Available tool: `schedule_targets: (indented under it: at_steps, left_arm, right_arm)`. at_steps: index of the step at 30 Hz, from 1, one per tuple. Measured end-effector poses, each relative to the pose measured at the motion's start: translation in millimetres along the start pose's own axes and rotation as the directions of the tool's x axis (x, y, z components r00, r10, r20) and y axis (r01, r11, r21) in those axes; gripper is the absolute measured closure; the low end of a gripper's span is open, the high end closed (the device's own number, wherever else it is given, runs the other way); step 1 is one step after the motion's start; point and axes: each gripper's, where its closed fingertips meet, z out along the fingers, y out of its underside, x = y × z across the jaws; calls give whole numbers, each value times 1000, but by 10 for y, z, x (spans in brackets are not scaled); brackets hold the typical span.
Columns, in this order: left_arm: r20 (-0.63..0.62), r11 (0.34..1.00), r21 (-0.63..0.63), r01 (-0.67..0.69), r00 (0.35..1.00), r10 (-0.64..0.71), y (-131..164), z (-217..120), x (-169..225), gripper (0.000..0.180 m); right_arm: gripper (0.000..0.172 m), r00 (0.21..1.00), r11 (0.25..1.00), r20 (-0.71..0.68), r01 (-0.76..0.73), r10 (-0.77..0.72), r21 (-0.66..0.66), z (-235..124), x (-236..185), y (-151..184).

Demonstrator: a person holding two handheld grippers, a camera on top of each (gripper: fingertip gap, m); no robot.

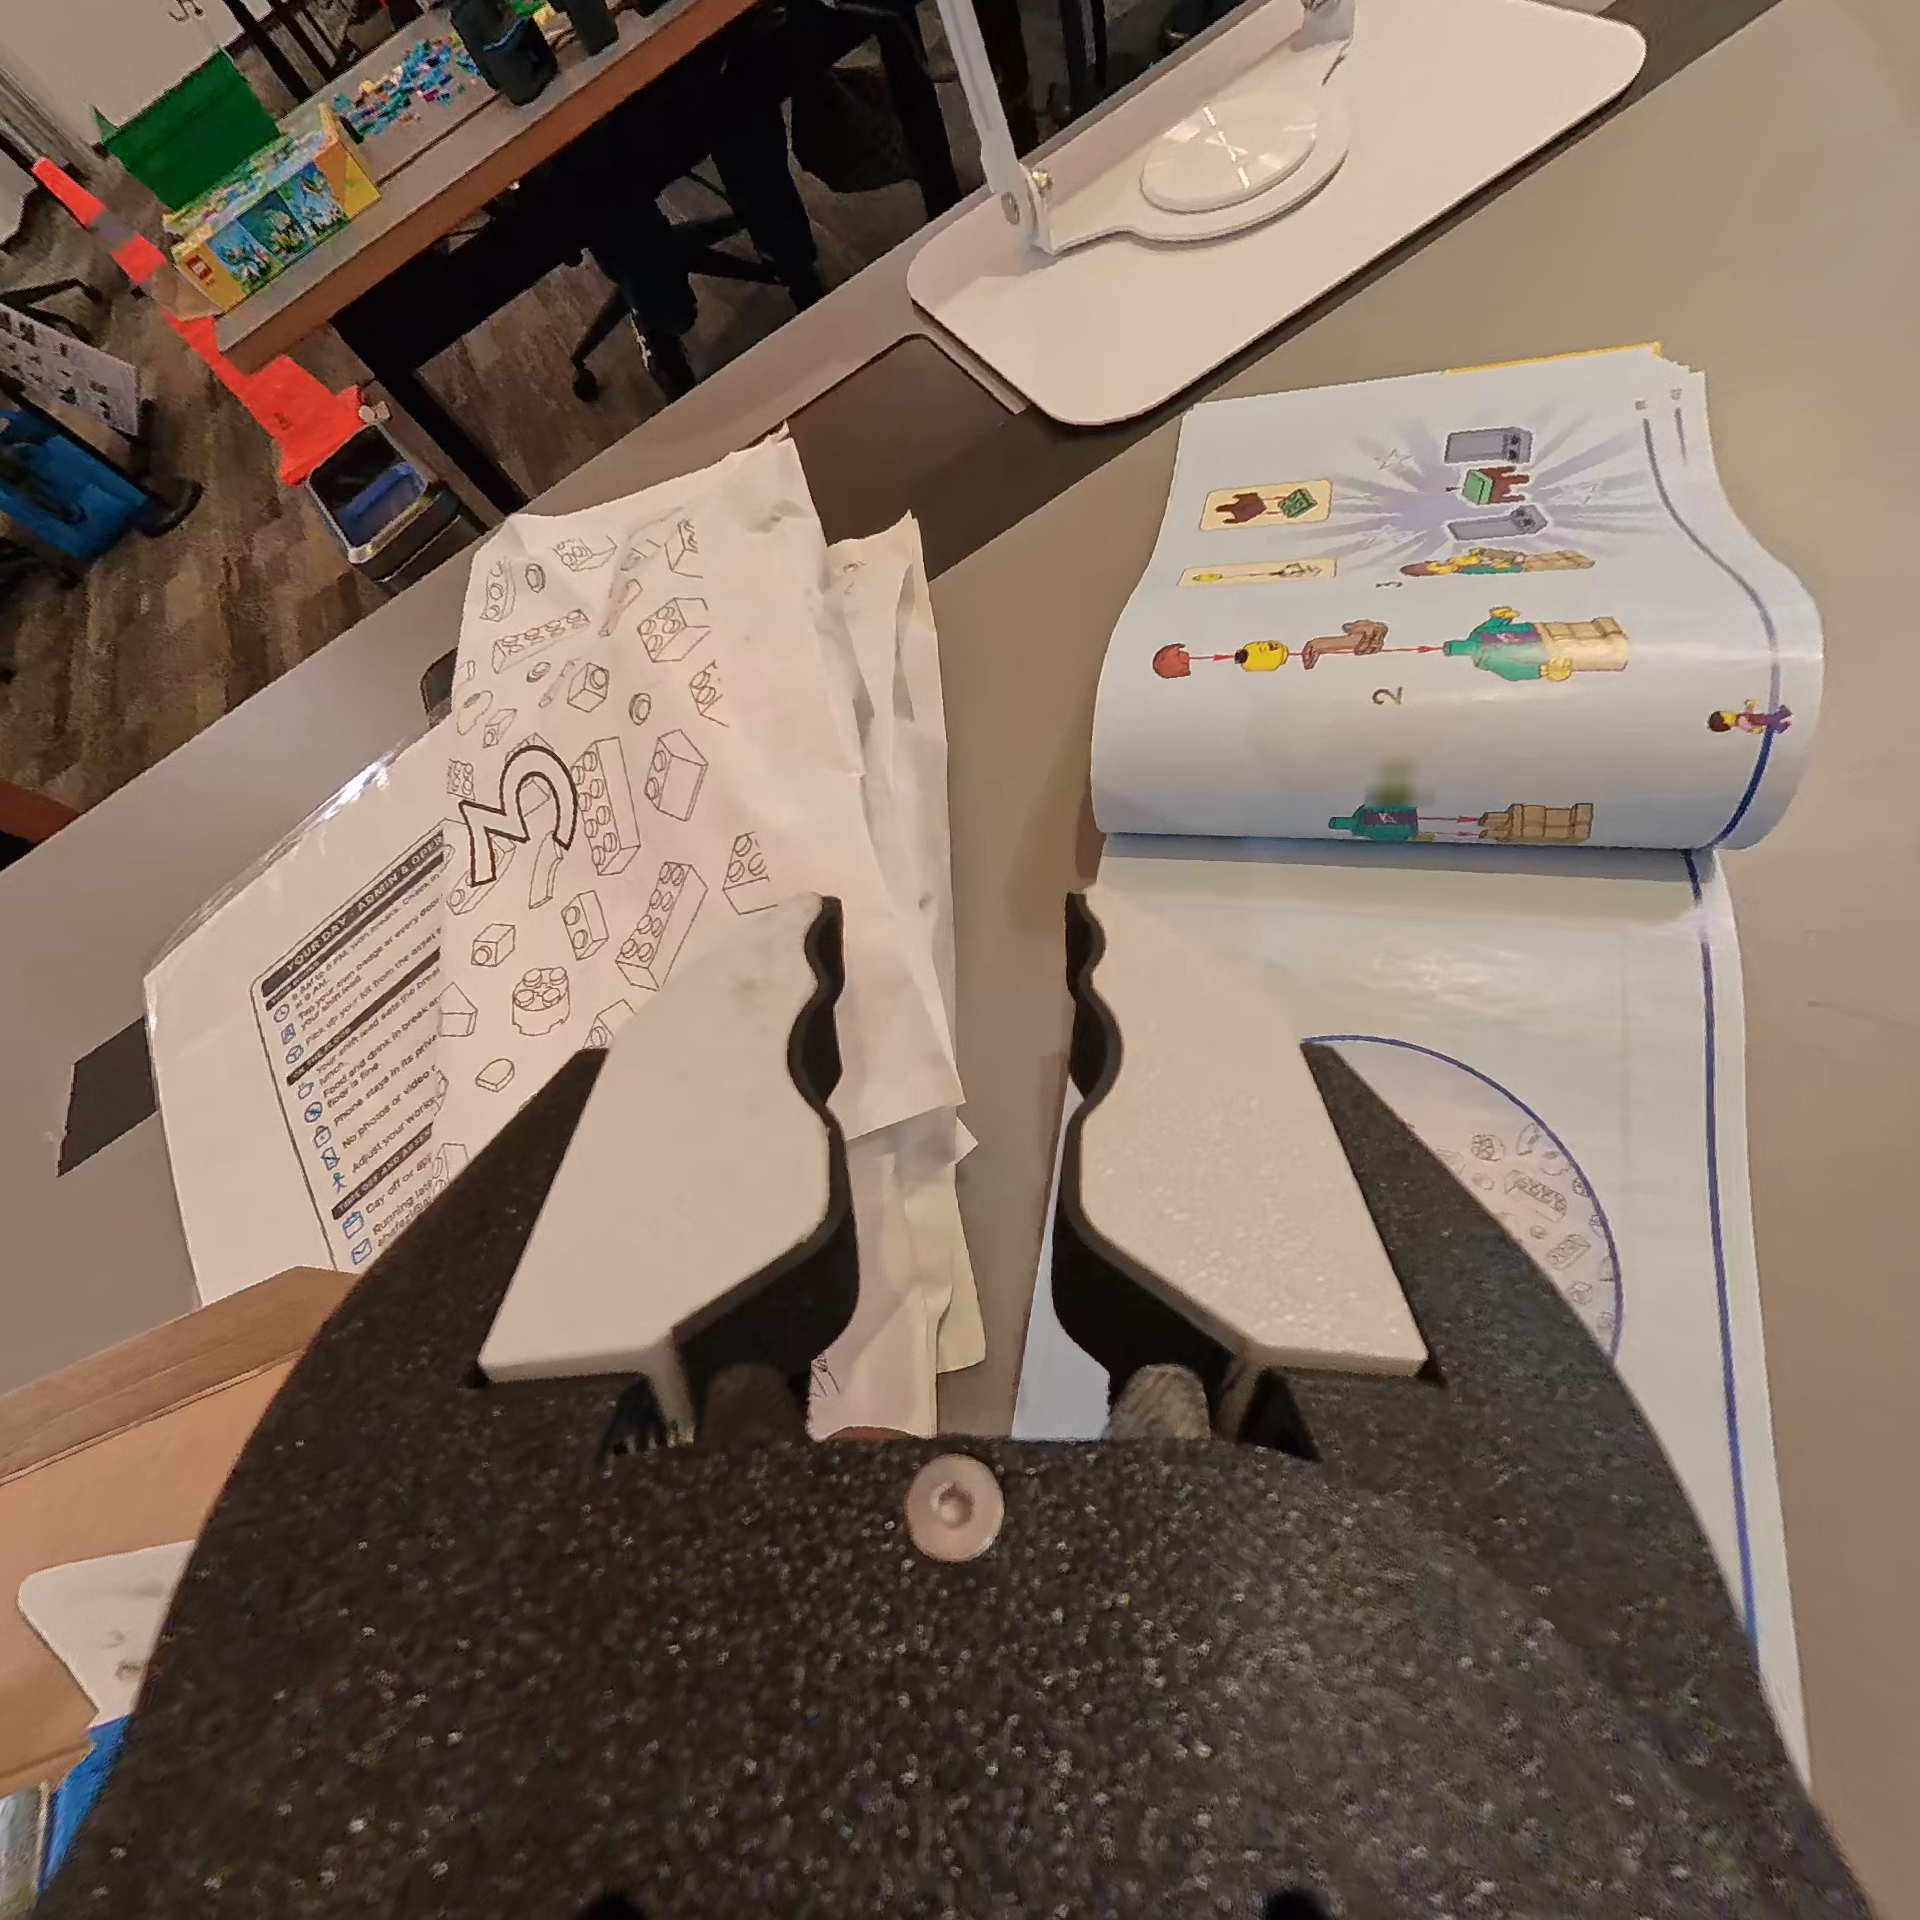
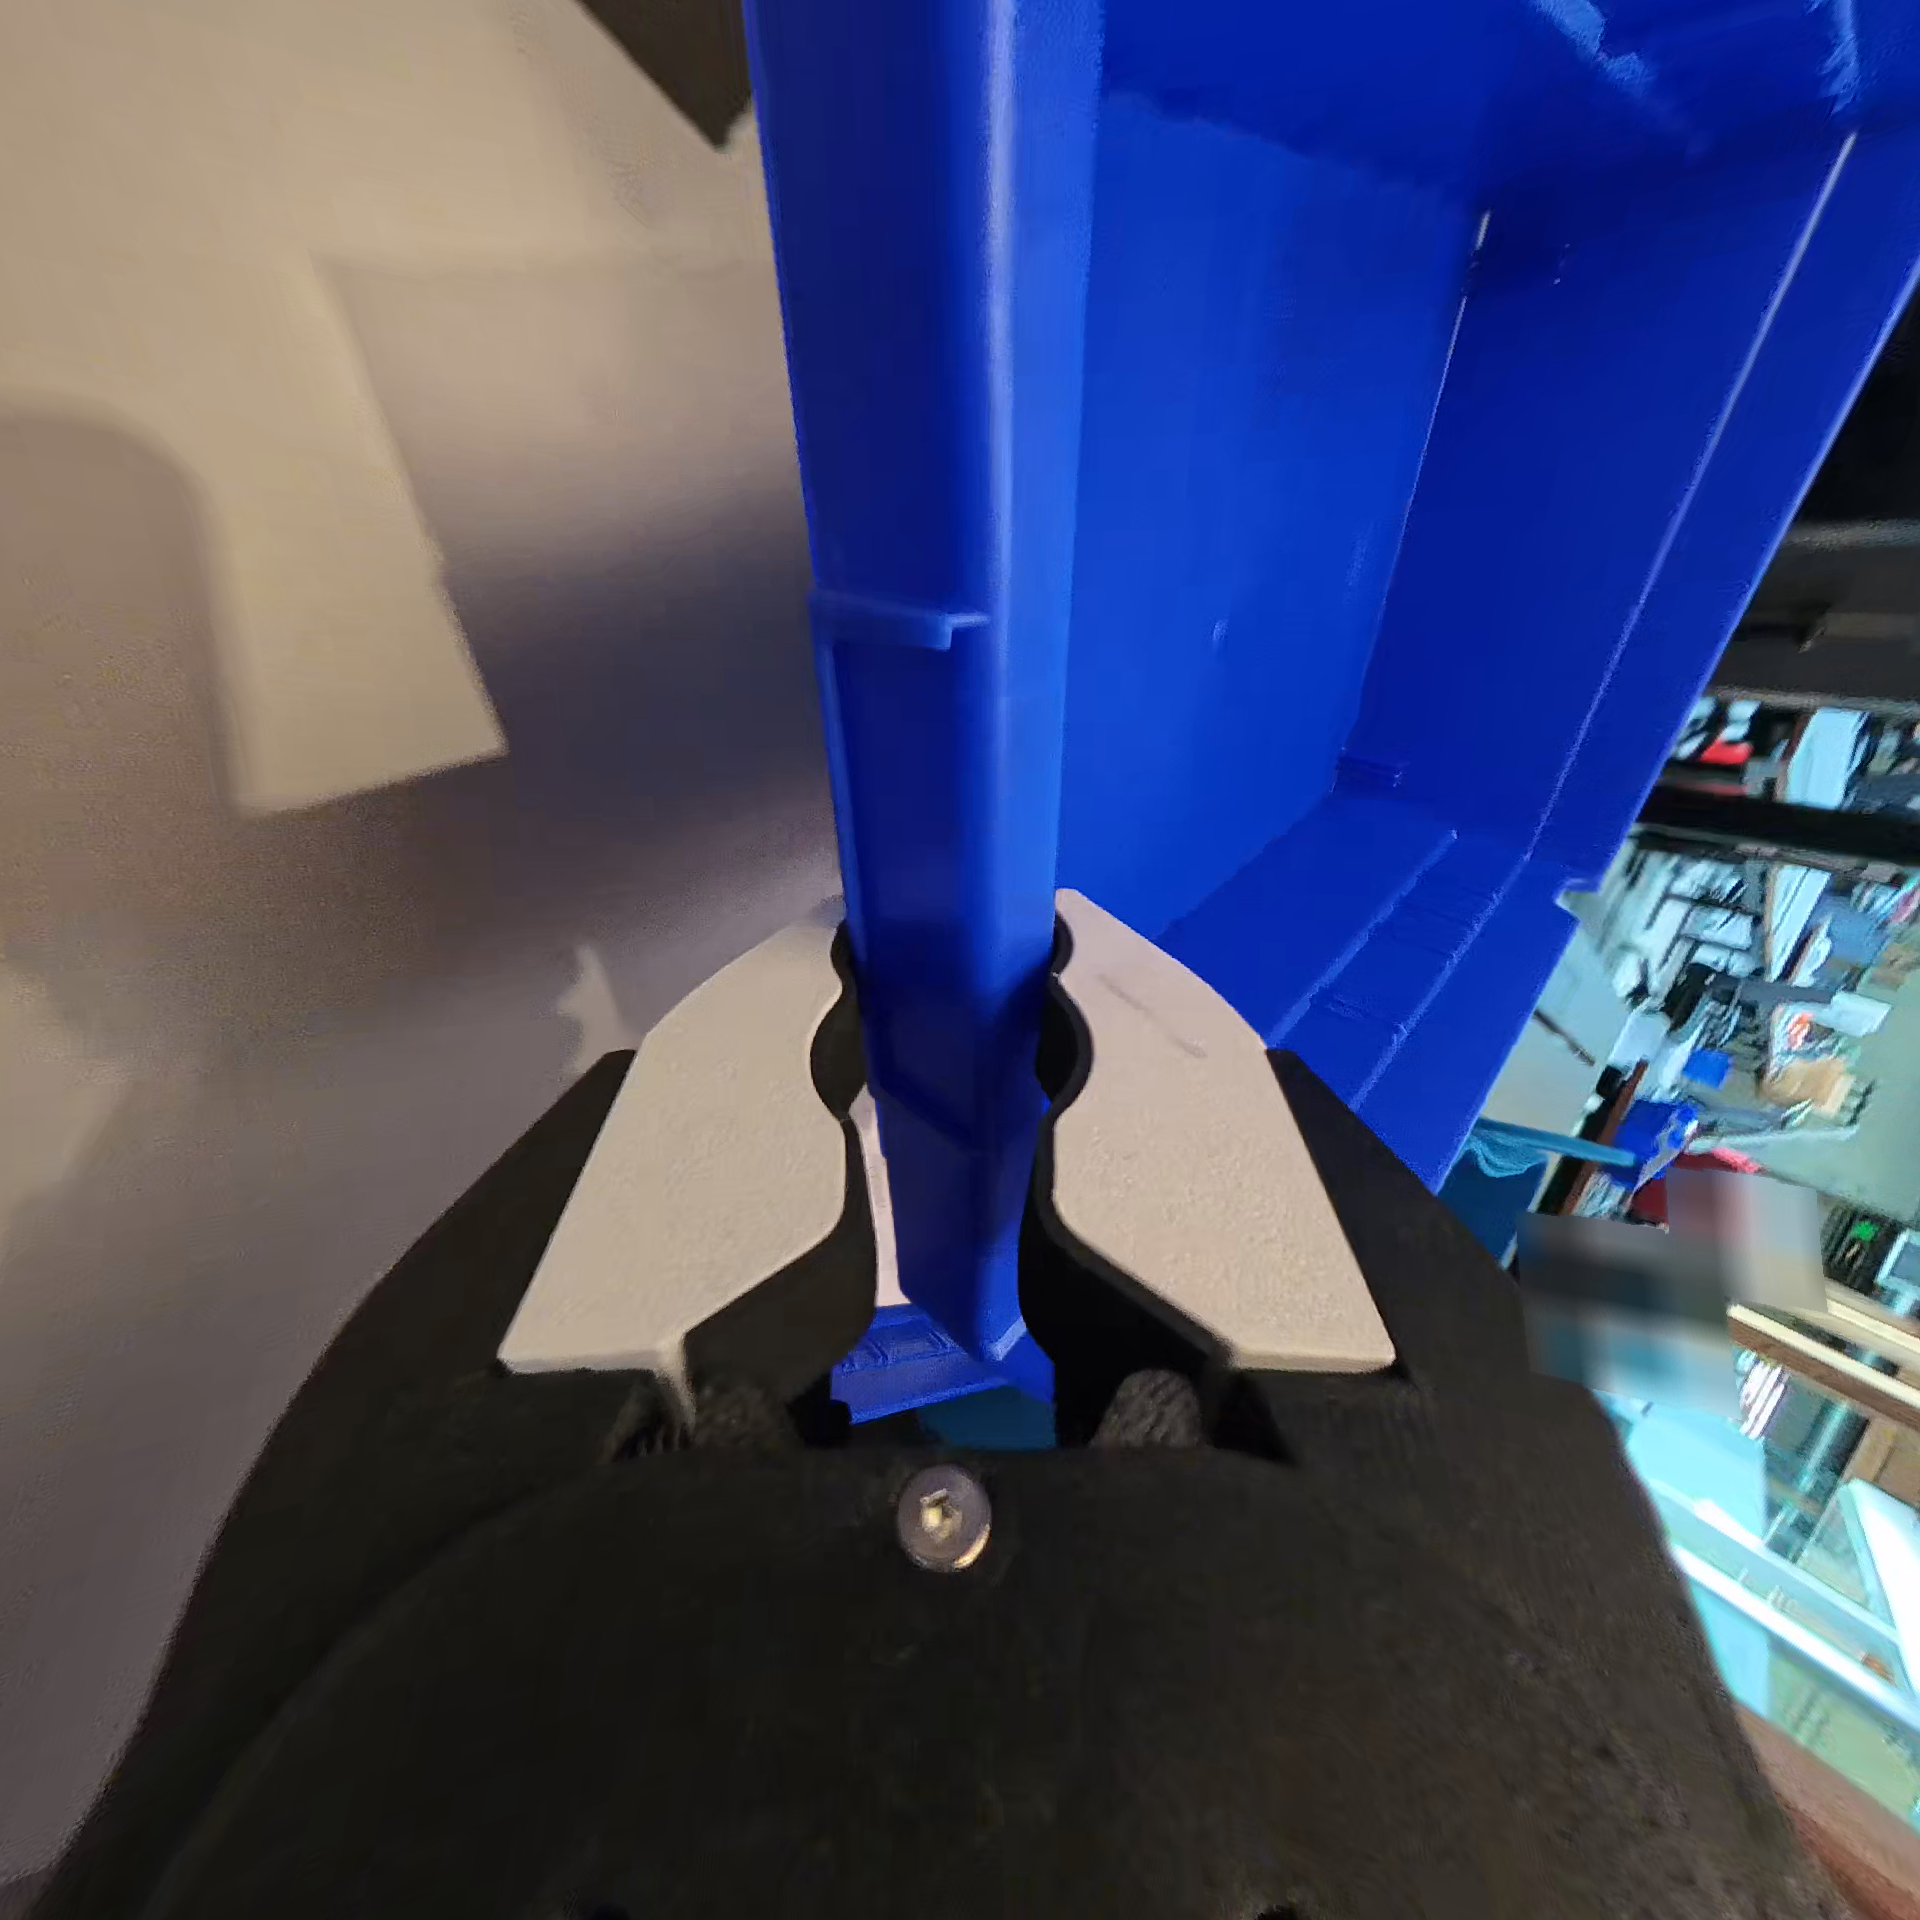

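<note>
Plainly, the right gripper was clamped on the rim wall of a blue plastic bin, its two pads pressed against either face of that wall, with the wall running deep between the fingers toward the gripper's body. The bin was tipped, its open inside facing the camera on the right, and nothing could be seen lying in it. Left of it was a blurred pale surface; far right, cluttered shelves.

The left gripper had its jaws spread with nothing between them, hovering over the grey table. Just under its left finger lay crumpled white paper bags printed with brick outlines, resting on a laminated printed sheet. Under its right finger lay an open instruction booklet, its far pages curled upward. Farther off stood a white stand base, and a cardboard box sat near left.

As a judgement, the step in hand looked like carrying or tipping the bin one-handed while the left gripper waited. Any further move would call for a firm hold on the wall, since a bin gripped by one edge tends to swing.
</note>
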Motion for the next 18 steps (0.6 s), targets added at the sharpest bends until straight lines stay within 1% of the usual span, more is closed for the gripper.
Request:
schedule_targets:
  at_steps: [4, 8, 11, 13, 18]
  left_arm:
    - [27, 999, -21, -42, 999, 43, 29, 10, -11, 139]
    - [43, 997, -37, -61, 997, 63, 51, 18, -24, 139]
    - [54, 996, -47, -82, 995, 84, 60, 24, -34, 139]
    - [57, 995, -54, -89, 994, 92, 65, 29, -29, 139]
    - [43, 989, -70, -127, 991, 130, 66, 77, 76, 139]
  right_arm:
    - [142, 991, 981, 27, -124, 129, -148, 581, 536, 15]
    - [141, 971, 920, 20, -220, 239, -323, 1090, 882, 93]
    - [142, 962, 863, 2, -244, 273, -443, 1413, 1031, 169]
    - [142, 966, 834, -17, -231, 257, -501, 1607, 1100, 203]
    - [141, 960, 790, -67, -261, 270, -555, 2048, 1094, 212]
